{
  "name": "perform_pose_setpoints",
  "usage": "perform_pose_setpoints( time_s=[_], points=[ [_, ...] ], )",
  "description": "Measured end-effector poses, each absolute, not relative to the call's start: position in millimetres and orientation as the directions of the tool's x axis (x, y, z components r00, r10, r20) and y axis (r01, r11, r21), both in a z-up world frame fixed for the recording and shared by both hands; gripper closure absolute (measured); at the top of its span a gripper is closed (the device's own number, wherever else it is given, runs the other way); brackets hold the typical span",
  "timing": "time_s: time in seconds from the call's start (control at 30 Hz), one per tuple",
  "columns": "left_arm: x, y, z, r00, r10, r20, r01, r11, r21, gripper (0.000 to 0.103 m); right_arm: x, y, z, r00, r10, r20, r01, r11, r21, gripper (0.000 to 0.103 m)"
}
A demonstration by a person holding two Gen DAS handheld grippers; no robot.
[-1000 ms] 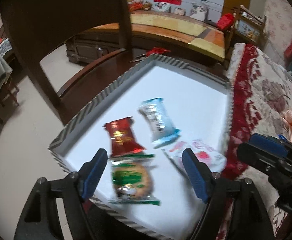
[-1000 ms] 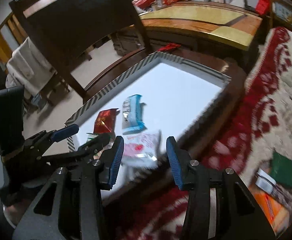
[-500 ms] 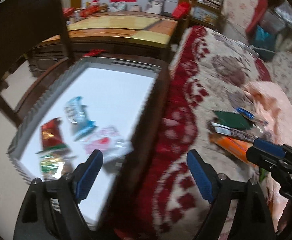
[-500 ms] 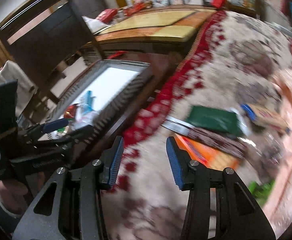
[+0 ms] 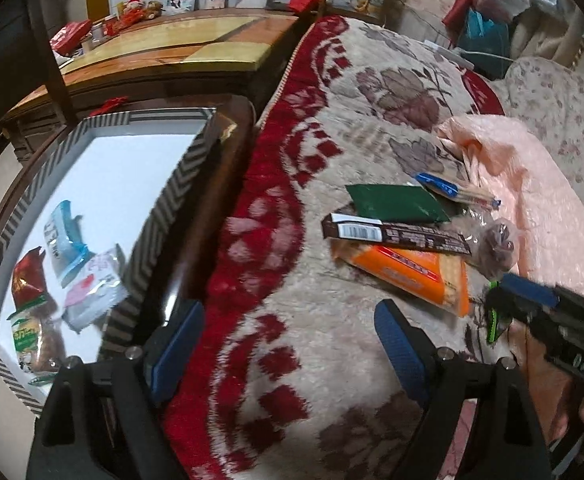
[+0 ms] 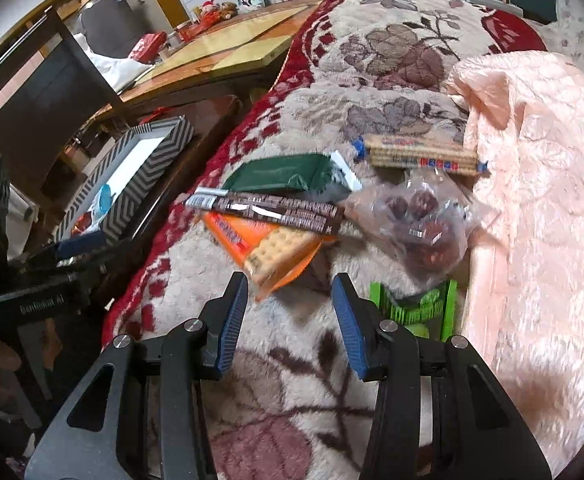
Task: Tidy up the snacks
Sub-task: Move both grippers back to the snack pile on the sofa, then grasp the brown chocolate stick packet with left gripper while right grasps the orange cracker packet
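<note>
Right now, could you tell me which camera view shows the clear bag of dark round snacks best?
The right wrist view: the clear bag lies close and whole, its dark round pieces visible through the plastic. The left wrist view shows it smaller, near the frame's right side, its lower edge cut off by the right gripper.

My left gripper (image 5: 288, 344) hangs with jaws wide and empty over the red-and-cream blanket (image 5: 292, 184). Left: striped tray (image 5: 160, 216) holding four snack packets. Right: green packet (image 5: 396, 202), dark bar (image 5: 400, 235) lying on the orange cracker pack (image 5: 416, 276). My right gripper (image 5: 532, 304) enters at far right.
</note>
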State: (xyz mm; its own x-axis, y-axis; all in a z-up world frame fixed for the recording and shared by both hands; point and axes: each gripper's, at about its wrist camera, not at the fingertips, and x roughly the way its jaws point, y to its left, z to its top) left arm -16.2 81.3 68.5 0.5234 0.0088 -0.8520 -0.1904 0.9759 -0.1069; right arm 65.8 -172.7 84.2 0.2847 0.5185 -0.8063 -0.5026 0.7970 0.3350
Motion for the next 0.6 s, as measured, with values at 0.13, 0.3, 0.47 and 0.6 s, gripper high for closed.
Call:
perform_pose_setpoints(
  time_s=[0.13, 0.3, 0.47, 0.6],
  points=[
    [-15.3, 81.1, 64.2, 0.51, 0.017, -0.86, -0.192, 0.977, -0.095, 0.015, 90.6, -145.9, 85.7, 0.28, 0.517, -0.809, -0.581, 0.762, 0.286, 0.059],
    [-16.8, 93.1, 60.5, 0.496, 0.034, -0.868, -0.225, 0.97, -0.09, 0.015, 112.6, -97.0, 78.0, 0.199, 0.525, -0.827, -0.721, 0.65, 0.24, 0.048],
    [-19.8, 110.0, 58.5, 0.49, 0.054, -0.87, -0.262, 0.961, -0.088, 0.015, 102.8, -73.6, 67.1, 0.106, 0.49, -0.865, -0.784, 0.577, 0.231, 0.047],
    [-20.1, 119.3, 56.9, 0.49, 0.064, -0.869, -0.285, 0.954, -0.091, 0.015, 62.7, -75.1, 72.5, -0.007, 0.557, -0.83, -0.792, 0.503, 0.344, 0.047]
  ],
)
